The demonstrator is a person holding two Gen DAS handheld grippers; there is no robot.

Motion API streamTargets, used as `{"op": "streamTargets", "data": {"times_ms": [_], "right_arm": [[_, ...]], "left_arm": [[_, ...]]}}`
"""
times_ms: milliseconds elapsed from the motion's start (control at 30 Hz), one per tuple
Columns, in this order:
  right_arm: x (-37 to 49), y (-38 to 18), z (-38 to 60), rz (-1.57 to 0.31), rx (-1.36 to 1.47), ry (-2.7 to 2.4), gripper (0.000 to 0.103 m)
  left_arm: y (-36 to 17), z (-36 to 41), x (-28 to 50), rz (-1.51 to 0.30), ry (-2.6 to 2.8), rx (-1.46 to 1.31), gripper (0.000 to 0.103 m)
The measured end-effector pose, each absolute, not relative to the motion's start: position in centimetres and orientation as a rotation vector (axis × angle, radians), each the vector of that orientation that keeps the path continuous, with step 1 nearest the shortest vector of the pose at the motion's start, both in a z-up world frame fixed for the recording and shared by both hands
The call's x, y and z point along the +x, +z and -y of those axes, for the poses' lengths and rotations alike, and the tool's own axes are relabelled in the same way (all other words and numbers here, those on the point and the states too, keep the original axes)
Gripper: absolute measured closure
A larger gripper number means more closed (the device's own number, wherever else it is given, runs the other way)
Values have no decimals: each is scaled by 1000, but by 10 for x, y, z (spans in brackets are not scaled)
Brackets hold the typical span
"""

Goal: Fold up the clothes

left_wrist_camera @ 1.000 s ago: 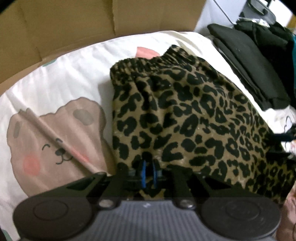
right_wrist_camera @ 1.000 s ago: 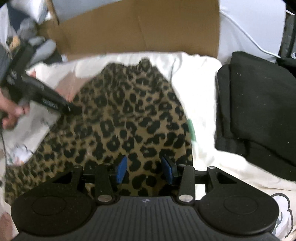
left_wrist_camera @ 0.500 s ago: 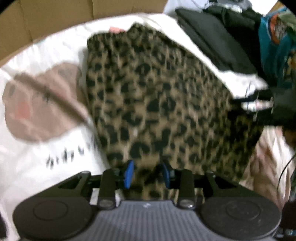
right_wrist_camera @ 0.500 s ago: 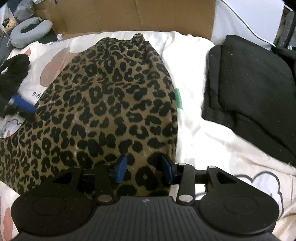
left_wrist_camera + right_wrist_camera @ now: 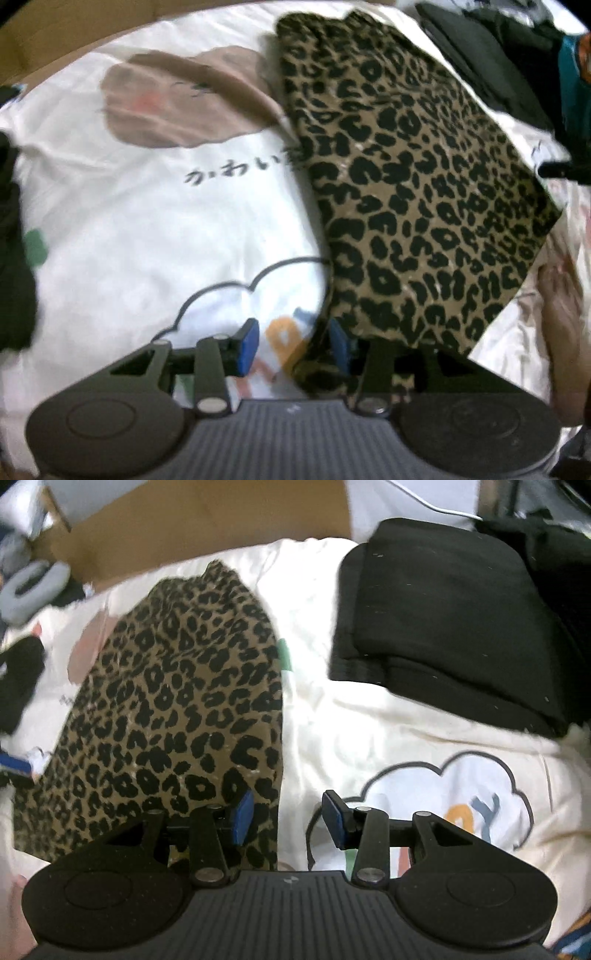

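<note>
A leopard-print garment [image 5: 417, 192] lies flat and folded on a white bedsheet [image 5: 147, 229] printed with a bear and clouds. My left gripper [image 5: 293, 345] is open at the garment's near left corner, with bare sheet between its blue pads. In the right wrist view the same leopard garment [image 5: 177, 709] stretches away on the left. My right gripper [image 5: 288, 818] is open at its near right edge; the left pad sits over the cloth and the right pad over the sheet [image 5: 369, 716]. Neither gripper holds anything.
A stack of folded black clothes [image 5: 450, 620] lies to the right on the bed. More dark garments [image 5: 517, 55] pile up beyond it. A cardboard sheet [image 5: 207, 524] stands behind the bed. A grey neck pillow [image 5: 33, 587] rests at far left.
Both grippers have drawn back toward the garment's near edge. The left one, shut on the cloth a second ago, has let go and opened wide; the right one has opened wider and shifted right.
</note>
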State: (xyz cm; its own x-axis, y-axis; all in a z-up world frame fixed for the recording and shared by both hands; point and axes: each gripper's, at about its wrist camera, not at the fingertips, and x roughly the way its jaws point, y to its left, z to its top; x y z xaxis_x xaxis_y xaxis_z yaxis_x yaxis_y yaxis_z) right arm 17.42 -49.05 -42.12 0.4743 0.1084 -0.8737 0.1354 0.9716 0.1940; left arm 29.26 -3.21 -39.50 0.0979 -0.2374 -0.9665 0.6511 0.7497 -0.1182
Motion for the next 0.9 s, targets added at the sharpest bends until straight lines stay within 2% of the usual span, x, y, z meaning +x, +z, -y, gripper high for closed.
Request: {"op": "streamTargets", "data": {"times_ms": [167,400,900], "right_arm": [[168,-411,500,-1063,351,-4,55],[161,-411,502,-1059,445,12,55],[154,-430,505,-1094,546,-14,55]], "left_arm": [[-378,1,282,-1299,-646,250,52],[-384,-34,263,-1324,-570,12,52],[-450,-54,238,-1401,-583,-416,53]]}}
